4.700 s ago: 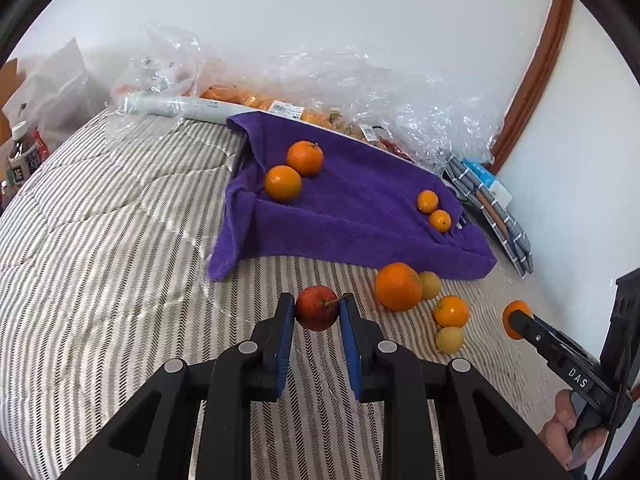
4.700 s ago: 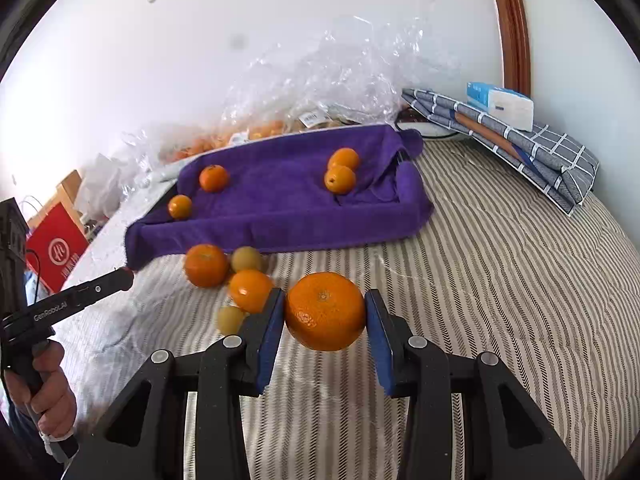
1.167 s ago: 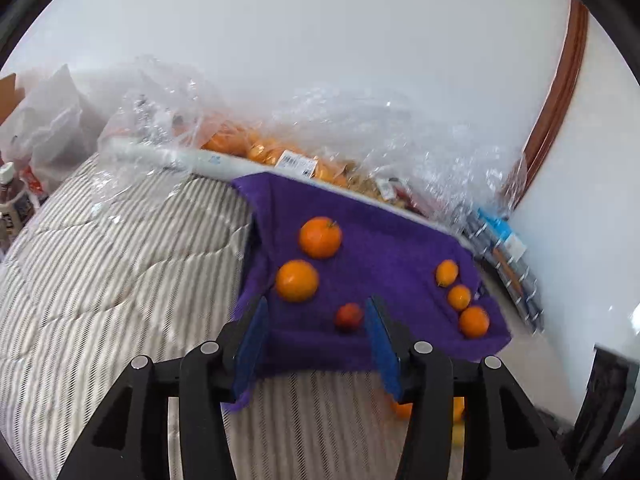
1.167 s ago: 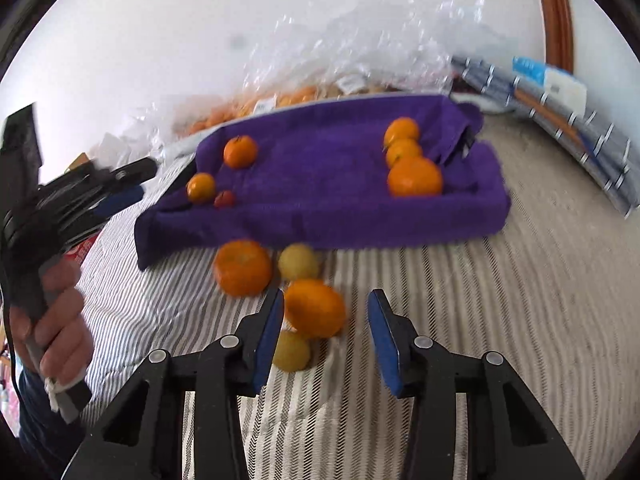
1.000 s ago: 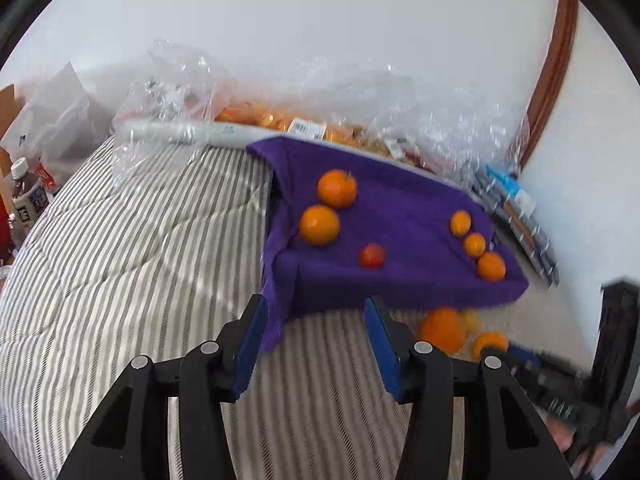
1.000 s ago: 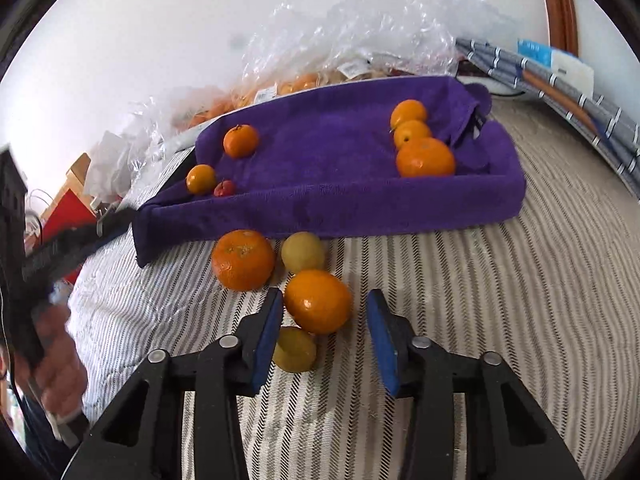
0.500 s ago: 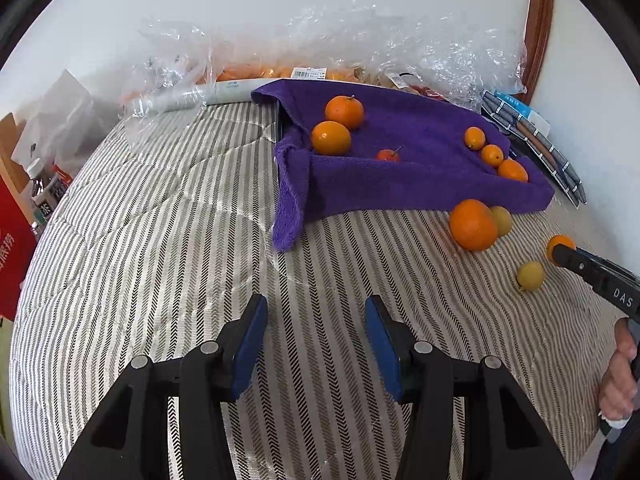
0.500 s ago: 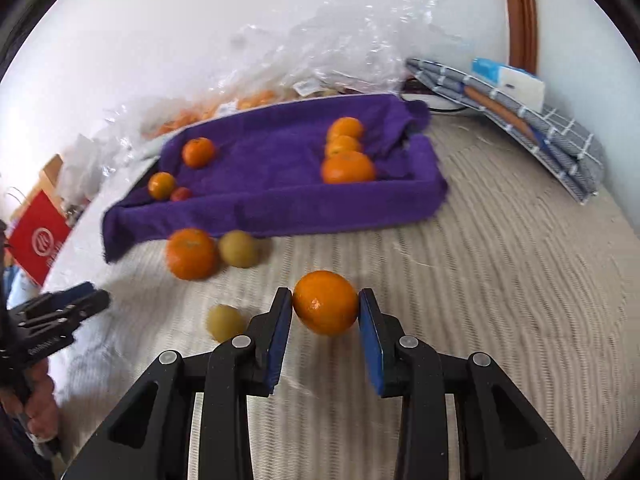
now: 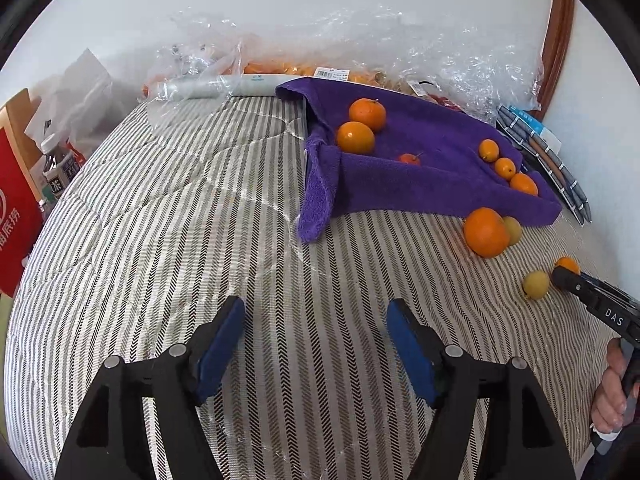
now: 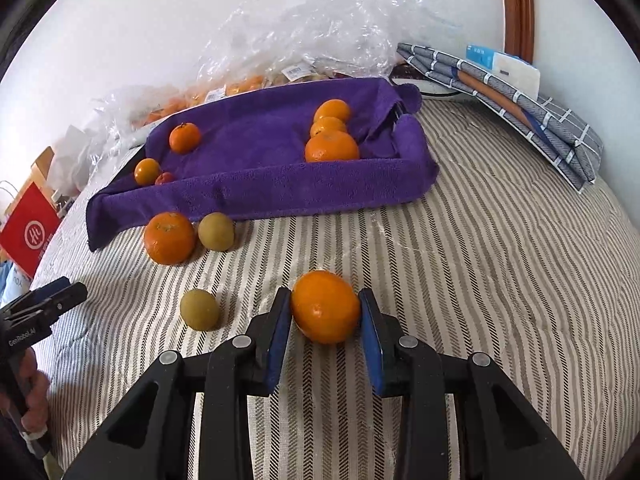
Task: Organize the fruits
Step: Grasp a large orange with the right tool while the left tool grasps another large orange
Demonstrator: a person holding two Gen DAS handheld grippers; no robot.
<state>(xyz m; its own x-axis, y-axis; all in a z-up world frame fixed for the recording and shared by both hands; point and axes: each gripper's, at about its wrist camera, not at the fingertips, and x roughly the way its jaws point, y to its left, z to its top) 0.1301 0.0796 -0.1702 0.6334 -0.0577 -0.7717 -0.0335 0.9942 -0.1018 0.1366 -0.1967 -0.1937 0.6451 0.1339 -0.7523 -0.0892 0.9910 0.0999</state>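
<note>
A purple towel-lined tray (image 9: pixel 440 184) (image 10: pixel 280 192) lies on the striped bed. It holds several oranges (image 10: pixel 332 146) and a small red fruit (image 9: pixel 409 158). My right gripper (image 10: pixel 325 316) is shut on an orange (image 10: pixel 325 306), held just above the bed in front of the tray. My left gripper (image 9: pixel 316 340) is open and empty, low over the bed, well short of the tray. On the bed lie a large orange (image 10: pixel 169 238), a yellow-green fruit (image 10: pixel 216 231) beside it and another yellow-green fruit (image 10: pixel 199 309) left of my right gripper.
Clear plastic bags (image 9: pixel 360 52) with more fruit lie behind the tray by the wall. A folded checked cloth (image 10: pixel 520 100) with a small box lies at the right. A red bag (image 9: pixel 16 208) and bottles stand past the bed's left edge.
My left gripper has let go of the red fruit in the tray and drawn back. My right gripper has put one orange in the tray and closed on another from the bed.
</note>
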